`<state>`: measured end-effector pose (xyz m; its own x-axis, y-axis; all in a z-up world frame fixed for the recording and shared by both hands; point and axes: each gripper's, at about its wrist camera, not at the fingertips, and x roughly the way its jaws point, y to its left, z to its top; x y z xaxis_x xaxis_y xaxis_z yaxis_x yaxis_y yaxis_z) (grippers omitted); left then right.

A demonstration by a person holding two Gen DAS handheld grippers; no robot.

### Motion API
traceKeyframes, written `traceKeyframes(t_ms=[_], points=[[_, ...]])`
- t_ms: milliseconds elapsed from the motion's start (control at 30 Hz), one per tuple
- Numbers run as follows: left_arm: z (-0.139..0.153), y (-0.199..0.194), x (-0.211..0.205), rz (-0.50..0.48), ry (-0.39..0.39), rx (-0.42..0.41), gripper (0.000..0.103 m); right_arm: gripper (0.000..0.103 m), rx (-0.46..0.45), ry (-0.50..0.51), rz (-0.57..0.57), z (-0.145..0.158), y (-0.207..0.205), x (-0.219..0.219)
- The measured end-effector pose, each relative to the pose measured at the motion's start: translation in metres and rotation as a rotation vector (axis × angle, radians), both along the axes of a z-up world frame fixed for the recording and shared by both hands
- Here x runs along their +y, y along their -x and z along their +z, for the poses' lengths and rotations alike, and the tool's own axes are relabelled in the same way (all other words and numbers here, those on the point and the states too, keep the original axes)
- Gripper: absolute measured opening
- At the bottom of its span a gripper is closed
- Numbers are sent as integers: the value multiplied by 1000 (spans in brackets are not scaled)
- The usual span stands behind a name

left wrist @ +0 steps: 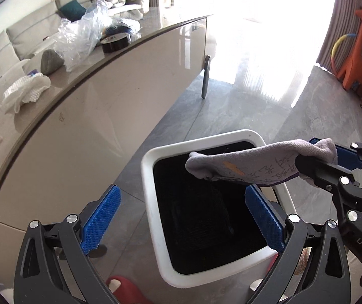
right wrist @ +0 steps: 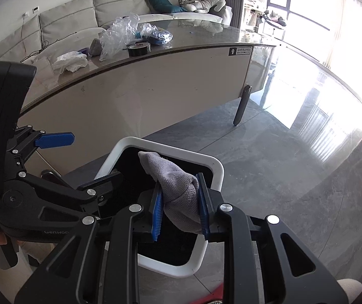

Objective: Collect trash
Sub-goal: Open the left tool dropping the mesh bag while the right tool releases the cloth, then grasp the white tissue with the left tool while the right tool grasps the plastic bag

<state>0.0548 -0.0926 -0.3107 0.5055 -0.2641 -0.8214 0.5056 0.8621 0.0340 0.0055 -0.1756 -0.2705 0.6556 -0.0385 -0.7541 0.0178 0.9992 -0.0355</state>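
A white-rimmed trash bin (left wrist: 148,167) with a dark inside stands on the floor below the table; it also shows in the right wrist view (right wrist: 216,167). My right gripper (right wrist: 181,202) is shut on a grey sock (right wrist: 178,190) and holds it over the bin's opening. In the left wrist view the sock (left wrist: 252,164) hangs across the bin's far right corner from the right gripper (left wrist: 327,152). My left gripper (left wrist: 181,217) is open and empty, its blue pads either side of the bin's near part.
The long table (left wrist: 84,116) holds clear plastic wrap (left wrist: 79,35), a black tape roll (left wrist: 116,41), a white netted cloth (left wrist: 26,91) and a grey lump (left wrist: 50,60). A sofa (right wrist: 79,17) lies behind. An orange toy (left wrist: 358,50) stands far right.
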Motion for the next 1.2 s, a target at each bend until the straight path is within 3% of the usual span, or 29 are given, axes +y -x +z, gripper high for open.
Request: traceKeyframes(t_ms=[267, 567, 633, 667, 733, 967, 1200], points=[[24, -17, 35, 94, 42, -36, 97, 27, 11, -33, 27, -14, -19, 13], [29, -15, 43, 100, 63, -55, 97, 27, 29, -17, 57, -25, -26, 21], [30, -13, 43, 98, 67, -58, 97, 33, 24, -13, 54, -26, -25, 22], [30, -13, 43, 97, 69, -58, 97, 59, 17, -17, 53, -26, -25, 21], [31, -13, 42, 96, 74, -57, 97, 98, 4, -9, 33, -26, -25, 20], [37, -14, 47, 114, 102, -74, 97, 98, -14, 23, -5, -23, -31, 18], [56, -29, 62, 154, 142, -116, 97, 98, -137, 24, 41, 24, -45, 24]])
